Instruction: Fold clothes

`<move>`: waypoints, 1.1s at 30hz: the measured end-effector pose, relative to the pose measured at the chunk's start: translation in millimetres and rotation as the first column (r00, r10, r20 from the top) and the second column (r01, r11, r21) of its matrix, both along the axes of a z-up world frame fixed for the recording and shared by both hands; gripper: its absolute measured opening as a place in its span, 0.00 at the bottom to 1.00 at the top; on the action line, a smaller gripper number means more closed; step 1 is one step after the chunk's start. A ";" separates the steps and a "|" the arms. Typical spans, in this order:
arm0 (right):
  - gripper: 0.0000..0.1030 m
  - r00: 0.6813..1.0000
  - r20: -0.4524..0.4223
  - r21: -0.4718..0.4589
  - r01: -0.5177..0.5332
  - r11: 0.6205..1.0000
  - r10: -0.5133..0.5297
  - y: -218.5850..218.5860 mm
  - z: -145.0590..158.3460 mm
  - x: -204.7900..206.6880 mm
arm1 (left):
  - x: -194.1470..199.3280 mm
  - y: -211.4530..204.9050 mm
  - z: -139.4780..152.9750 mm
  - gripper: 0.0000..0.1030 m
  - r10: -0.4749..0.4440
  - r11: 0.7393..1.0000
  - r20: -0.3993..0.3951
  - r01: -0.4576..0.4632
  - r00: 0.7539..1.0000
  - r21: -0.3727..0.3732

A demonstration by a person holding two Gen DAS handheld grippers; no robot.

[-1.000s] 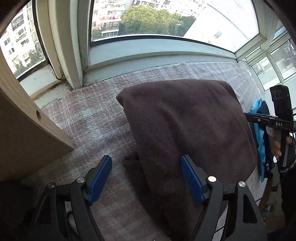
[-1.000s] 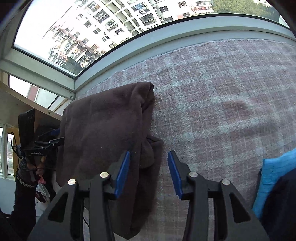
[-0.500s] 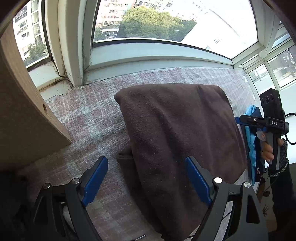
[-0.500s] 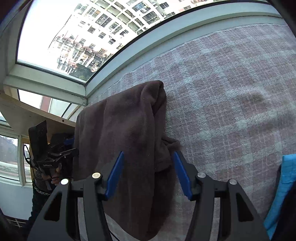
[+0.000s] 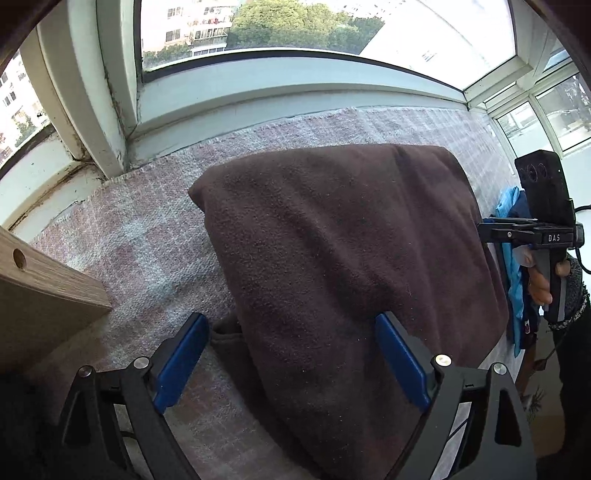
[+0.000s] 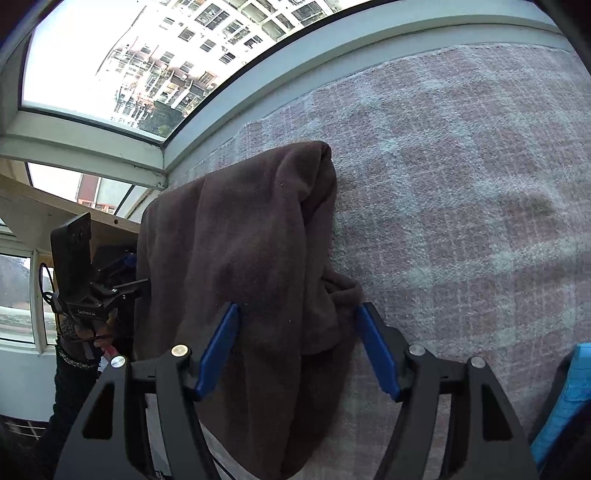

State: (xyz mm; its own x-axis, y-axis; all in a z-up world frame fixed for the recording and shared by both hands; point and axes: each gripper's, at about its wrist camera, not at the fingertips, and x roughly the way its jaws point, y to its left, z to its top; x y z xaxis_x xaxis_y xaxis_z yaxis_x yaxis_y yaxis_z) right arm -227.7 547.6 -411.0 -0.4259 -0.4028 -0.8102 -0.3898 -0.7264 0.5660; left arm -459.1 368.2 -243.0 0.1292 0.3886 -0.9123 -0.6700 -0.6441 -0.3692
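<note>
A folded dark brown fleece garment (image 5: 343,266) lies on a counter covered with a pink-and-grey checked blanket (image 5: 140,236), close under a wide window (image 5: 258,26) whose pale sill (image 5: 295,96) runs along the blanket's far edge. Seen from the left wrist, the left gripper (image 5: 291,358) hangs low over the near end of the garment, its blue-padded jaws spread wide; the left pad sits just beside a small bunched bit of brown cloth, and the right pad lies over the top face of the fold, with nothing pinched between them. At the right edge of that view the right gripper (image 5: 491,229) shows side-on in the person's hand, at the garment's far edge; its jaws are too small there to judge. From the right wrist, the right gripper (image 6: 295,350) has its jaws spread too, straddling the garment (image 6: 236,258) and a dark bunched piece that sticks out at its right edge, without closing on either. A wooden board (image 5: 44,291) with a round hole stands left of the blanket. A blue and dark navy cloth (image 6: 561,402) lies to the right, apart from the brown garment. Buildings and trees show beyond the glass.
</note>
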 end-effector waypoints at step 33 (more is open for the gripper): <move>0.33 0.979 -0.062 0.160 -0.184 0.970 0.196 -31.9 8.7 -38.4 | 17.9 37.1 24.0 0.32 -0.102 0.987 -0.051 0.107 0.994 0.118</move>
State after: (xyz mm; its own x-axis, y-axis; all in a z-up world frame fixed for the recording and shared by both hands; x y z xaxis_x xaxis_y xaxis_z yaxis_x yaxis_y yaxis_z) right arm -266.1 515.7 -402.3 -0.4163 -0.3567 -0.8363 -0.1959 -0.8630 0.4656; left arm -441.3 405.3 -219.0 0.1353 0.4827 -0.8653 -0.7487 -0.5222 -0.4084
